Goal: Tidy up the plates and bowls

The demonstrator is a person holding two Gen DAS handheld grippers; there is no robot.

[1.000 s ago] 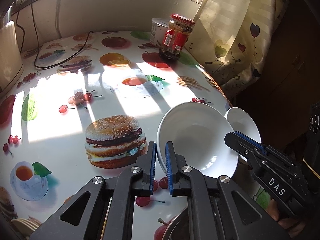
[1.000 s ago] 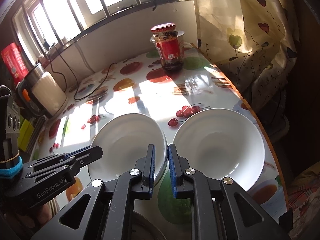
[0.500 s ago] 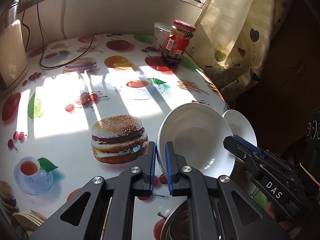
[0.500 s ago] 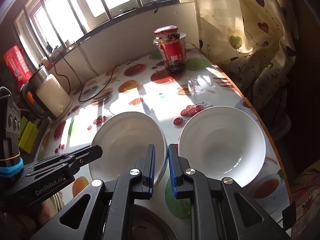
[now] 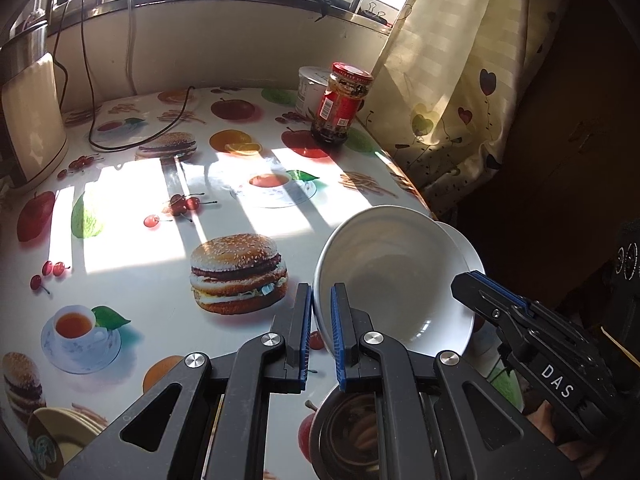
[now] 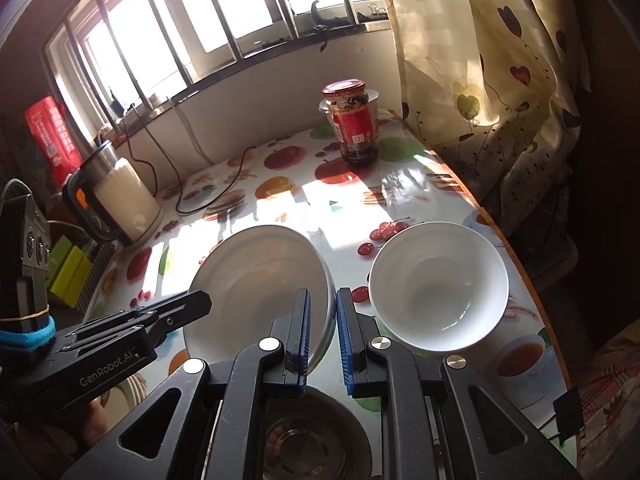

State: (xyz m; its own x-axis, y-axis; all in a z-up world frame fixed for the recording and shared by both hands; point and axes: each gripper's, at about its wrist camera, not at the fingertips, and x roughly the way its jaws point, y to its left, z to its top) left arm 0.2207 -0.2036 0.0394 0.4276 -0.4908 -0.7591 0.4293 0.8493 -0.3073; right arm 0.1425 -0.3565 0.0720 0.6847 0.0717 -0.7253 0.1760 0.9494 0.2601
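A white bowl [image 5: 392,276] hangs tilted above the printed tablecloth, held from both sides. My left gripper [image 5: 320,292] is shut on its left rim. My right gripper [image 6: 323,294] is shut on the opposite rim of the same bowl [image 6: 256,292]. Each view shows the other tool: the right gripper [image 5: 466,282] at the bowl's right edge, the left gripper [image 6: 202,300] at its left edge. A second white bowl [image 6: 440,288] stands alone on the table to the right; in the left wrist view this second bowl [image 5: 466,246] peeks out behind the held one.
A metal bowl [image 6: 308,444] sits under the grippers at the near edge. A red-lidded jar [image 6: 356,128] and a white tub stand at the back. A kettle [image 6: 120,200] with a black cable is back left. Beige plates [image 5: 60,428] lie near left. The table edge [image 6: 516,256] and a curtain run along the right.
Both grippers have risen together with the white bowl, which now hangs higher over the table. In the left wrist view it now covers most of the second bowl.
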